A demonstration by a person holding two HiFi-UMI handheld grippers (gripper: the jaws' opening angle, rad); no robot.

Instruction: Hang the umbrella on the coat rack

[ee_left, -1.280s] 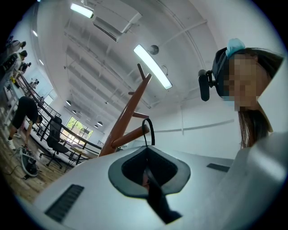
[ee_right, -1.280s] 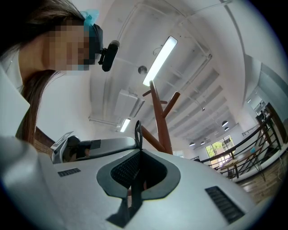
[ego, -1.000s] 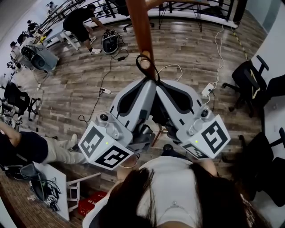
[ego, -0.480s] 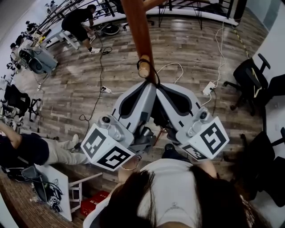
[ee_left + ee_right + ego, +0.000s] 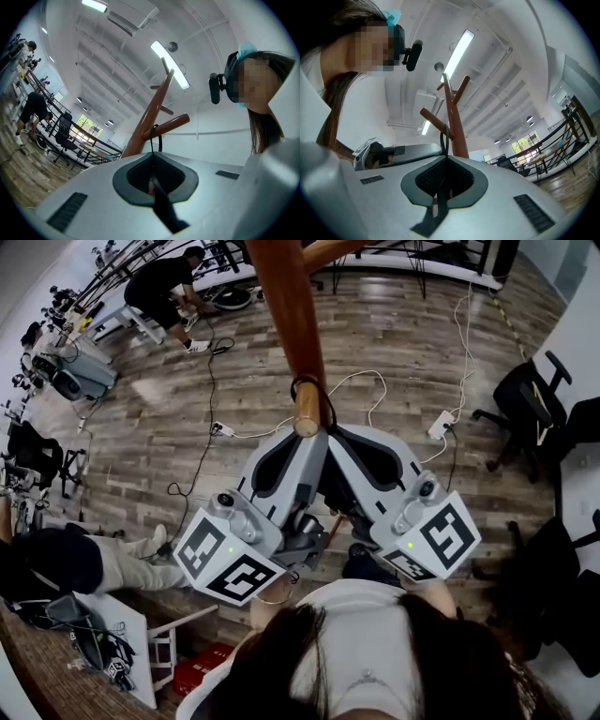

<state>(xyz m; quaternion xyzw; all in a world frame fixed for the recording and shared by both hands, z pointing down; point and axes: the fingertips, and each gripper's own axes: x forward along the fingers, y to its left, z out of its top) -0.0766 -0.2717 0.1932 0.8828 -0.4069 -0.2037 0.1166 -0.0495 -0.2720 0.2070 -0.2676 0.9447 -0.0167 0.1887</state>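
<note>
The brown wooden coat rack [image 5: 286, 306] rises in the middle of the head view, with one peg [image 5: 306, 420] pointing toward me. The umbrella's black strap loop [image 5: 310, 388] circles that peg behind its tip. My left gripper [image 5: 317, 435] and right gripper [image 5: 337, 435] meet tip to tip just below the peg, both shut on the strap. In the left gripper view the strap [image 5: 154, 137] runs from the shut jaws up over the peg [image 5: 168, 125]. The right gripper view shows the same strap [image 5: 445, 137] over the peg [image 5: 432, 119]. The umbrella itself is hidden under the grippers.
Far below lies a wood-plank floor [image 5: 169, 442] with cables and a power strip [image 5: 437, 428]. Black office chairs [image 5: 530, 409] stand at the right. A crouching person [image 5: 169, 287] and equipment are at the upper left; a seated person's legs [image 5: 112, 554] are at the left.
The strap loop has gone from in front of the pole onto the peg and slid past its tip. Both grippers have stayed together, shut on the strap.
</note>
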